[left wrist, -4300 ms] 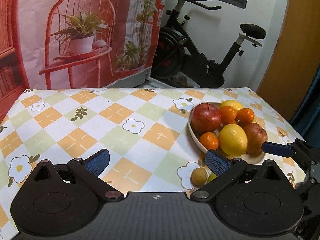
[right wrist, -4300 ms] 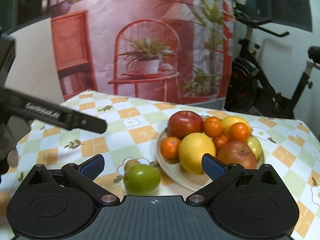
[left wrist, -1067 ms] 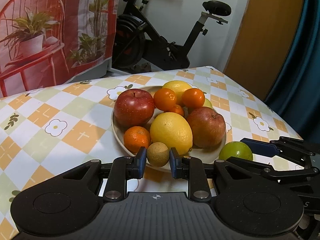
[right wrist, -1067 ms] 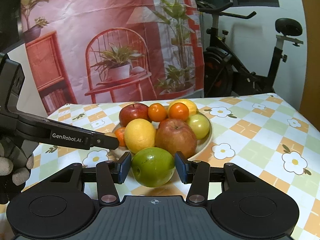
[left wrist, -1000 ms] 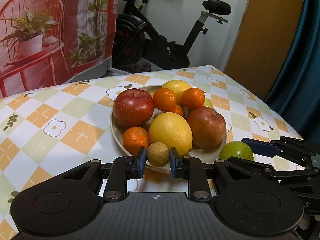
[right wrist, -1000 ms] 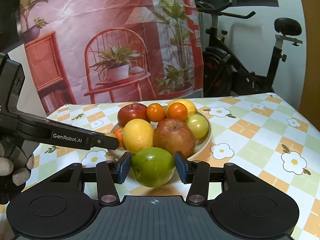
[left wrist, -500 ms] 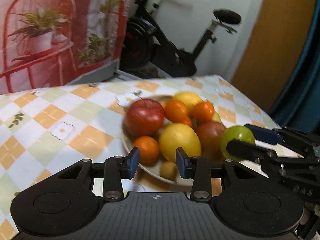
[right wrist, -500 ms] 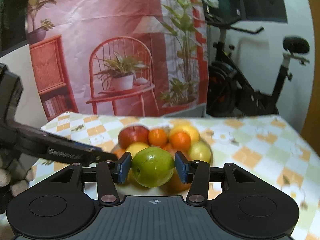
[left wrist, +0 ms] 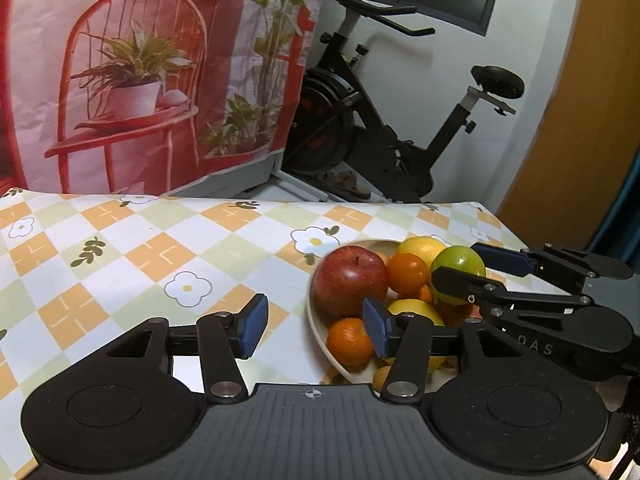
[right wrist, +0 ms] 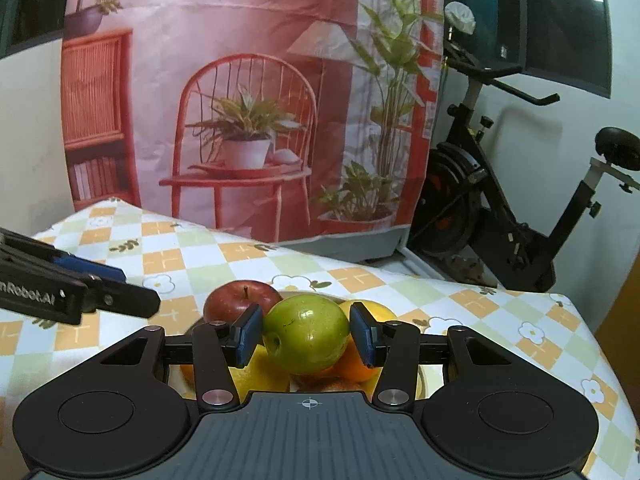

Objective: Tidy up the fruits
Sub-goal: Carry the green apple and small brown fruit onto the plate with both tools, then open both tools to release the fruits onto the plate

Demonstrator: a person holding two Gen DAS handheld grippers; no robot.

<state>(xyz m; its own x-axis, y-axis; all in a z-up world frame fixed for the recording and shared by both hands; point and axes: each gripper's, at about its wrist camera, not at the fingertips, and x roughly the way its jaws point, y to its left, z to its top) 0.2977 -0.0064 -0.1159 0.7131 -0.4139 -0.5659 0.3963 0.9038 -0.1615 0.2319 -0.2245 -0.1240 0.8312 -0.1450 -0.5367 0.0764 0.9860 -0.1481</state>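
My right gripper [right wrist: 306,336] is shut on a green apple [right wrist: 304,320] and holds it in the air over the piled fruit. The left wrist view shows the same green apple [left wrist: 460,264] above the plate's right side. The cream plate [left wrist: 316,340] carries a red apple [left wrist: 350,282], oranges, lemons and a small brown fruit [left wrist: 382,376] at its near rim. My left gripper [left wrist: 316,330] hangs over the plate's left rim; its jaws are opening and nothing is between them.
The table wears a checked cloth with flowers [left wrist: 188,288]. Its far edge runs in front of a printed backdrop [left wrist: 140,80] and an exercise bike [left wrist: 392,148]. An orange door [left wrist: 580,120] stands to the right.
My left gripper let the small brown fruit go at the plate's near rim, opened and drew back. My right gripper carried the green apple up from beside the plate to above the fruit.
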